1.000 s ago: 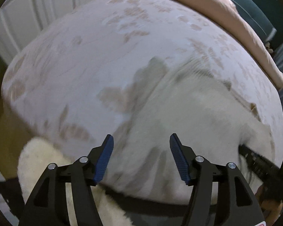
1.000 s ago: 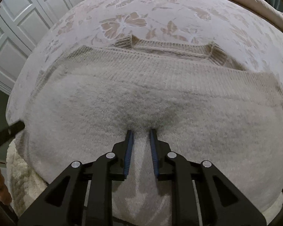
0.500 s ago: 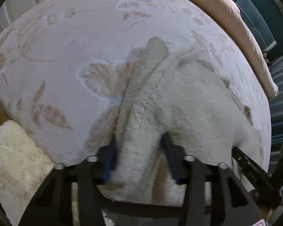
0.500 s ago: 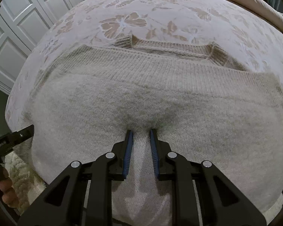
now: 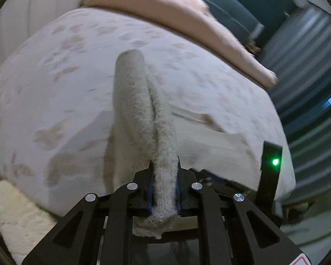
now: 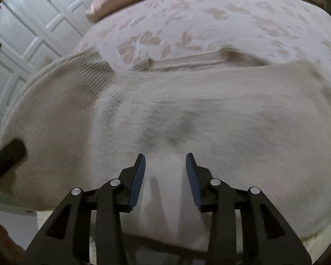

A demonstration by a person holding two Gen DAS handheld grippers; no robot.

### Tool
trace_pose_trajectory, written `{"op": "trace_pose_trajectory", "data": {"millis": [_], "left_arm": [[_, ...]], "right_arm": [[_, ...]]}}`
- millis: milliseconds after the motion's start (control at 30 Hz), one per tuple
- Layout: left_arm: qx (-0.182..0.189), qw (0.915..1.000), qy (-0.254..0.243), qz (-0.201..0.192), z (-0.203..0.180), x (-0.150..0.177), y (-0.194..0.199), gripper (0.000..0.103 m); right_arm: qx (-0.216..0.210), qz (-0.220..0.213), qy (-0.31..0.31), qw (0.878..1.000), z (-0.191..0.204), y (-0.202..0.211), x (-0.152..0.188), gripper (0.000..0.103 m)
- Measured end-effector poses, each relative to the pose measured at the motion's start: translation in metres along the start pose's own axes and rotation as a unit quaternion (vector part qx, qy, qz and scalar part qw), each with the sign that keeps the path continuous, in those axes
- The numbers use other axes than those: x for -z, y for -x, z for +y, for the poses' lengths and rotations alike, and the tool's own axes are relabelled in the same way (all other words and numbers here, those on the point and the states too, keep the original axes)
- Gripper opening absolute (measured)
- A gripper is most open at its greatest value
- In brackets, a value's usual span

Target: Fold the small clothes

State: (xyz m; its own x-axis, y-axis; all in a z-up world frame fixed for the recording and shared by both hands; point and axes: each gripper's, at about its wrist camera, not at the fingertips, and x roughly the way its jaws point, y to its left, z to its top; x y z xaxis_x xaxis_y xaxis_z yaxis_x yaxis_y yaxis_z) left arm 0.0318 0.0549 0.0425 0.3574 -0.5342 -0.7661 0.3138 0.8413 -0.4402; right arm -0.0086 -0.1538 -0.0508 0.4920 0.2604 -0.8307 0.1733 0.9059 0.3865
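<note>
The left claw (image 5: 164, 185) is closing on a bunched edge of the sweater (image 5: 134, 110), its blue pads pressed against both sides of the knit, so that a thick roll of cloth stands up between the jaws and a stub of it hangs out beneath them. From that grip the sweater runs straight ahead of the claw as a raised double ridge, two fuzzy cream layers folded against each other with a dark seam between, ending in a rounded tip. Left of the ridge and below it lies the bedspread (image 5: 55, 84), pale with faded tan flower prints; a fluffy white rug (image 5: 17, 216) shows at the lower left of the claw, and a pink pillow (image 5: 176, 13) sits far ahead. The right claw (image 6: 165, 178) is opening: its blue pads stand apart from the knit, with a soft hump of sweater (image 6: 209, 114) between them but not pinched. Ahead of this claw the sweater spreads wide and mostly flat on the bed, cream, hairy and loosely rumpled, with a ribbed band along its far edge. To its left the cloth is lifted and turned over, ribbed hem uppermost. Beyond lie the flowered bedspread (image 6: 209, 17) and white doors (image 6: 33, 33).
</note>
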Motion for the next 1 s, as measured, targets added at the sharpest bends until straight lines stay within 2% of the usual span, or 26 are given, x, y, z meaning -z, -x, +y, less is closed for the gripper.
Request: {"op": "trace_pose_trajectory", "data": {"millis": [167, 333, 467, 567, 600, 667, 700, 800, 833, 933, 1000], "left_arm": [[0.035, 0.9965, -0.069, 0.030, -0.069, 0.003, -0.031, 0.011], [0.046, 0.9877, -0.127, 0.079, -0.124, 0.021, -0.078, 0.011], [0.015, 0.9768, -0.169, 0.131, -0.150, 0.051, -0.136, 0.011], [-0.010, 0.9728, -0.177, 0.150, -0.149, 0.066, -0.159, 0.013], [-0.012, 0.9733, -0.174, 0.150, -0.148, 0.066, -0.160, 0.013], [-0.015, 0.9737, -0.173, 0.147, -0.150, 0.063, -0.154, 0.021], [-0.014, 0.9744, -0.173, 0.142, -0.150, 0.061, -0.146, 0.022], [0.002, 0.9777, -0.166, 0.128, -0.144, 0.059, -0.122, 0.047], [-0.003, 0.9798, -0.160, 0.120, -0.138, 0.061, -0.109, 0.059], [-0.008, 0.9828, -0.154, 0.102, -0.114, 0.069, -0.079, 0.065], [-0.034, 0.9823, -0.156, 0.098, -0.098, 0.076, -0.067, 0.068]], "right_arm": [[-0.003, -0.024, -0.064, 0.998, -0.059, 0.044, 0.028, 0.037], [0.009, -0.054, -0.125, 0.991, -0.116, 0.083, 0.052, 0.038], [0.003, -0.071, -0.159, 0.985, -0.144, 0.101, 0.055, 0.039], [-0.010, -0.079, -0.169, 0.982, -0.152, 0.105, 0.049, 0.043], [-0.015, -0.080, -0.168, 0.983, -0.153, 0.106, 0.047, 0.047], [-0.022, -0.081, -0.162, 0.983, -0.151, 0.106, 0.039, 0.050], [-0.028, -0.081, -0.159, 0.984, -0.149, 0.105, 0.036, 0.051], [-0.054, -0.076, -0.153, 0.984, -0.142, 0.100, 0.024, 0.061], [-0.063, -0.073, -0.151, 0.984, -0.138, 0.098, 0.020, 0.063], [-0.082, -0.060, -0.142, 0.985, -0.124, 0.087, 0.009, 0.069], [-0.100, -0.043, -0.140, 0.984, -0.114, 0.076, 0.004, 0.071]]}}
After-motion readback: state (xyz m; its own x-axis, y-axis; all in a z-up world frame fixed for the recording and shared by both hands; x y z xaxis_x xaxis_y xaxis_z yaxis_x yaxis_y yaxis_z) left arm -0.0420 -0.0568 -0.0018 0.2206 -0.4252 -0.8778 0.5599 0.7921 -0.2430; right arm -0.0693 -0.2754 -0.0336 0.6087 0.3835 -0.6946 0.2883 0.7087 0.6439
